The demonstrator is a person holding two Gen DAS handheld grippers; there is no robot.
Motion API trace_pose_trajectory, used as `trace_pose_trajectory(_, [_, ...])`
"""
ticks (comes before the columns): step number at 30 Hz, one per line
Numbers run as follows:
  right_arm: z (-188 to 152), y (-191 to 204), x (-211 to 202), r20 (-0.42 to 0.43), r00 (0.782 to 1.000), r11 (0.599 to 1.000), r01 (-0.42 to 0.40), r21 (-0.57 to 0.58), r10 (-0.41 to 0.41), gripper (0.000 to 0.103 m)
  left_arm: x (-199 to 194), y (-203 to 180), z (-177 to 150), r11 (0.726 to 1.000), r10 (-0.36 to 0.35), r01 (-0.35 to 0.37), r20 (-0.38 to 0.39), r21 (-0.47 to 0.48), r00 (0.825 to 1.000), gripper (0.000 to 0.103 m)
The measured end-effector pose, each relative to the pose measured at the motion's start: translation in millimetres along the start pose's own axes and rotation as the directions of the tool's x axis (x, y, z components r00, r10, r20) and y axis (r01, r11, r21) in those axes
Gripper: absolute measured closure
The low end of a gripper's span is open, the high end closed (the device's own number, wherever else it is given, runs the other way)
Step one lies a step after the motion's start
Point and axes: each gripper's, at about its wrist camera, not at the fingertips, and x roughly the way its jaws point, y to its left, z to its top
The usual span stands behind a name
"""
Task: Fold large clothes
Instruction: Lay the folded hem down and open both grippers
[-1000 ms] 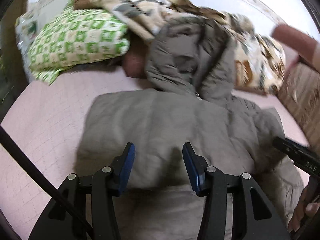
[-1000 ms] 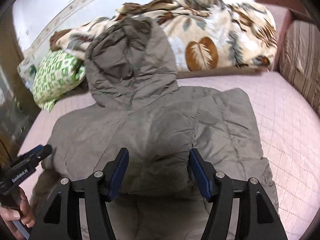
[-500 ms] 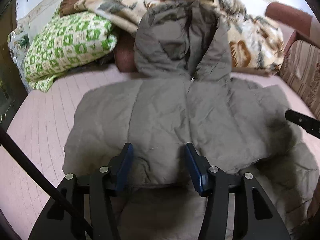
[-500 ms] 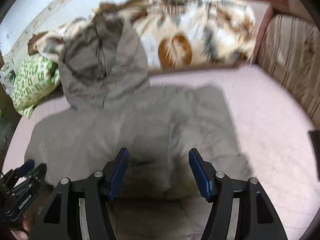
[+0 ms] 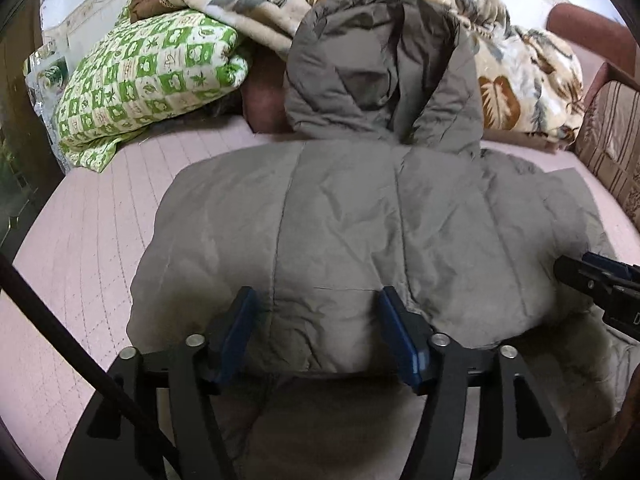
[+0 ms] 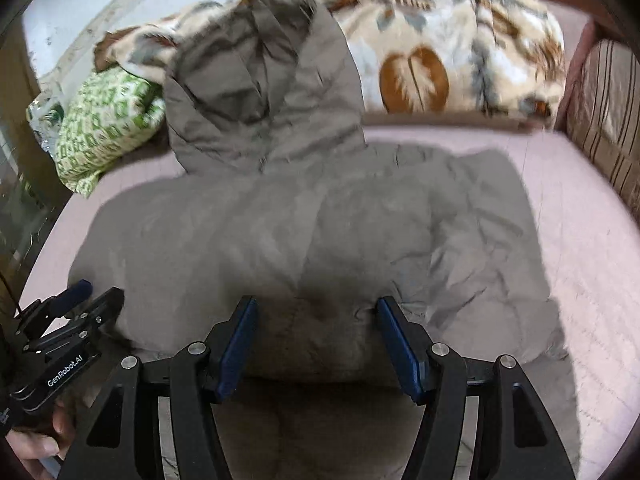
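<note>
Grey-brown quilted hooded jacket [image 5: 360, 232] lies spread flat on the pink quilted bedspread [image 5: 88, 216], its long axis running straight away from me: hem edge nearest my tools, hood [image 5: 384, 68] at the far end, propped up against a cream blanket printed with brown leaves [image 5: 520, 76]. My left gripper [image 5: 316, 332] hovers over the near part of the garment, blue-padded jaws spread wide with nothing between them; my right gripper [image 6: 316, 332] hangs likewise, jaws apart and empty, over the same near edge. Both sit side by side at the hem end, the left over the jacket's left half and the right over its right half, so neither is clearly nearer; I judge the coming move to be a pinch at the near edge, to carry it along that axis toward the hood.

The left wrist view shows sharp vertical quilting seams and a green-and-white checked pillow [image 5: 148, 84] off the jacket's far left corner. The right wrist view, blurred, shows what the other mostly cuts off: the rumpled right flank, likely a sleeve [image 6: 492, 248], lying loosely over the bedspread, and a striped brown cushion [image 6: 608, 120] beyond it.
</note>
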Motion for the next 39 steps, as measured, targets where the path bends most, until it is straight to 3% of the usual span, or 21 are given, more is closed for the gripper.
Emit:
trace_pose_trajectory(7, [-1.5, -1.7, 5.3, -0.018, 1.0, 1.0, 0.0, 0.005, 0.0, 0.036, -7.8, -0.5, -0.1, 1.0, 0.013, -0.013, 0.031, 0.008, 0.999, 0.036])
trace_pose_trajectory(12, [0.1, 3.4, -18.9, 0.054, 0.997, 0.999, -0.048, 0.011, 0.048, 0.036, -35.1, -4.3, 4.7, 0.999, 0.032, -0.036, 0.138, 0.026, 0.99, 0.036])
trace_pose_trajectory(15, [0.7, 10.5, -34.7, 0.117, 0.992, 0.999, -0.036, -0.025, 0.038, 0.036, -52.3, -5.0, 6.7, 0.998, 0.051, -0.058, 0.205, 0.025, 0.977, 0.036])
trace_pose_trajectory(19, [1.2, 15.8, -46.1, 0.149, 0.987, 0.997, -0.06, -0.043, 0.066, 0.036, -66.6, -1.2, 9.3, 0.998, 0.06, -0.064, 0.255, 0.009, 0.965, 0.036])
trace_pose_trajectory(39, [-0.2, 32.5, -93.7, 0.184, 0.98, 0.995, -0.063, -0.071, 0.075, 0.036, -98.2, 6.5, 9.6, 0.994, 0.105, -0.113, 0.301, 0.006, 0.948, 0.036])
